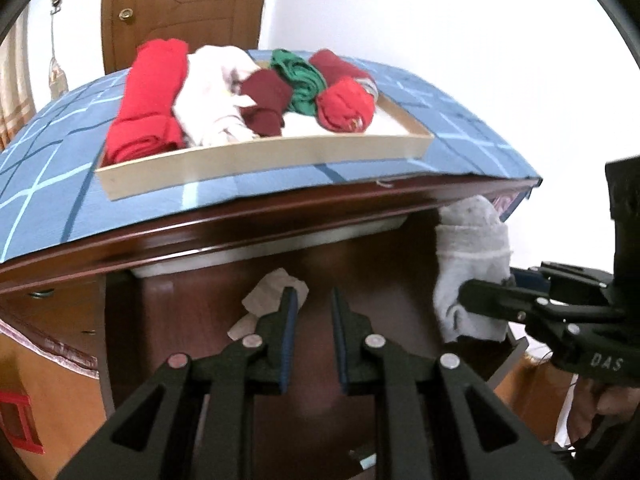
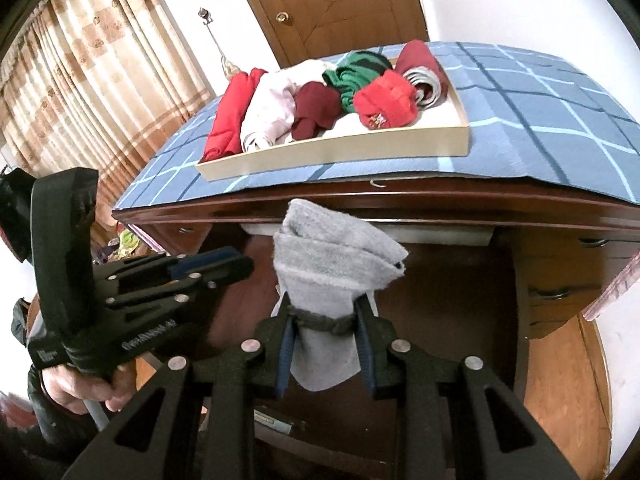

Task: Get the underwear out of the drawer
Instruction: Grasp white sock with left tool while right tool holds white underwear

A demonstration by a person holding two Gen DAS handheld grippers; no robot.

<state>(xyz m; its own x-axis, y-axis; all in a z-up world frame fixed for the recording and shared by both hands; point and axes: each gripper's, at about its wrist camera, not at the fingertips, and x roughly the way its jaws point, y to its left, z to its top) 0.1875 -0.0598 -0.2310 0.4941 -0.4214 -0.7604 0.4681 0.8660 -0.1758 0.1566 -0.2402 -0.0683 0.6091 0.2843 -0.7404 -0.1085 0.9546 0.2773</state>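
Note:
My right gripper [image 2: 325, 312] is shut on a folded grey underwear [image 2: 336, 268] and holds it in the air in front of the dark wooden desk; it also shows in the left wrist view [image 1: 468, 272], at the right, with the right gripper [image 1: 476, 300] on it. My left gripper [image 1: 314, 300] is open and empty, lower and to the left; in the right wrist view it appears at the left [image 2: 236, 266]. A shallow beige drawer tray [image 1: 280, 156] [image 2: 332, 156] sits on the blue checked cloth, filled with rolled red, white, maroon and green garments.
The blue checked cloth [image 1: 48, 168] covers the desk top [image 2: 400, 196]. Desk drawers with metal handles [image 2: 556, 292] are at the right. A white crumpled scrap [image 1: 276, 292] lies below the desk. A wooden door [image 2: 328, 4] and curtains [image 2: 80, 80] stand behind.

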